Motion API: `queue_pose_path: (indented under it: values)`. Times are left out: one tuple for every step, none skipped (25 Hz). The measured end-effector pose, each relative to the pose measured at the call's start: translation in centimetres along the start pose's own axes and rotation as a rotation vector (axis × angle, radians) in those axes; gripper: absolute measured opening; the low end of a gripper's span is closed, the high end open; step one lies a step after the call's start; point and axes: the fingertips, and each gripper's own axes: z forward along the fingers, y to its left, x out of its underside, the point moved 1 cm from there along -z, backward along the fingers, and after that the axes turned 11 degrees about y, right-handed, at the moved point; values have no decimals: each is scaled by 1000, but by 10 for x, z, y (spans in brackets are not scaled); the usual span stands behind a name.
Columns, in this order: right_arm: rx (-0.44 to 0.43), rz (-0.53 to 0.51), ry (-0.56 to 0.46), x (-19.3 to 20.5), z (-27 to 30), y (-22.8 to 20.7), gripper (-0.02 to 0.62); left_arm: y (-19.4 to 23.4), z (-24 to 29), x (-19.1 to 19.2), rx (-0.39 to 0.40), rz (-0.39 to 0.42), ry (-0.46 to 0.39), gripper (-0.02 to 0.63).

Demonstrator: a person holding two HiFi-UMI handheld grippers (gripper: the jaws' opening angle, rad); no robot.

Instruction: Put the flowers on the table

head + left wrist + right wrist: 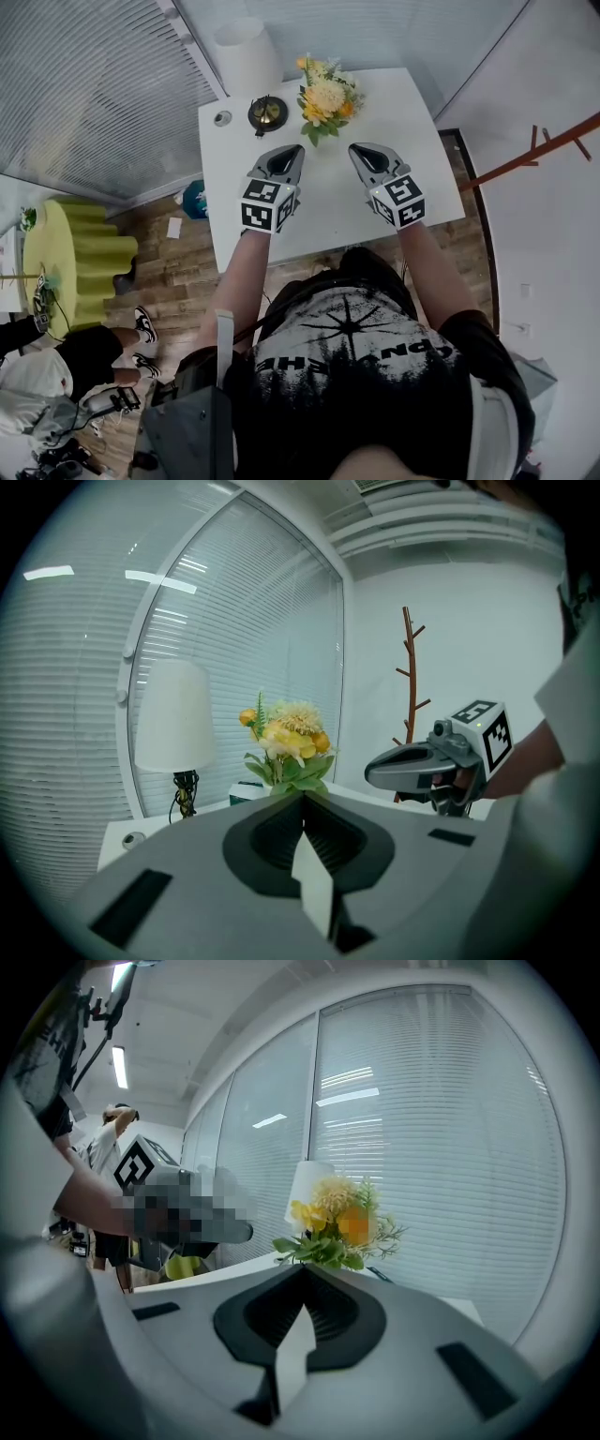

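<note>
Poised near flowers (326, 97) on worktop (323, 220), left gripper (293, 152) and right gripper (360, 152) fingers together, empty, liable to topple them if nudging forward.

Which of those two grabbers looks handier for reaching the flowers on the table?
Left, narrowly. The left gripper points straight at the flowers; the right gripper sees them slightly off-centre. Both are shut and empty, so either must open first.

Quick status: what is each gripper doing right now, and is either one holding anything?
Left gripper: jaws closed, nothing between them.
Right gripper: jaws closed, nothing between them.
</note>
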Motion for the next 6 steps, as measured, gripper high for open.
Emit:
queue_pose_path:
  values:
    - [-2, 1, -1, 0, 1, 0, 17, 0, 0, 0, 0, 1, 1, 11]
    - [-3, 2, -3, -1, 1, 0, 17, -1, 1, 0, 0, 2, 2, 12]
    - [-4, 4, -5, -1, 2, 0, 17, -1, 1, 1, -1, 3, 3, 12]
    - [-6, 8, -7, -1, 2, 0, 17, -1, 1, 1, -2, 4, 3, 11]
    - [-7, 12, -9, -1, 3, -1, 17, 0, 1, 2, -3, 5, 4, 11]
    - [-8, 16, -11, -1, 3, -1, 17, 0, 2, 2, -4, 6, 4, 12]
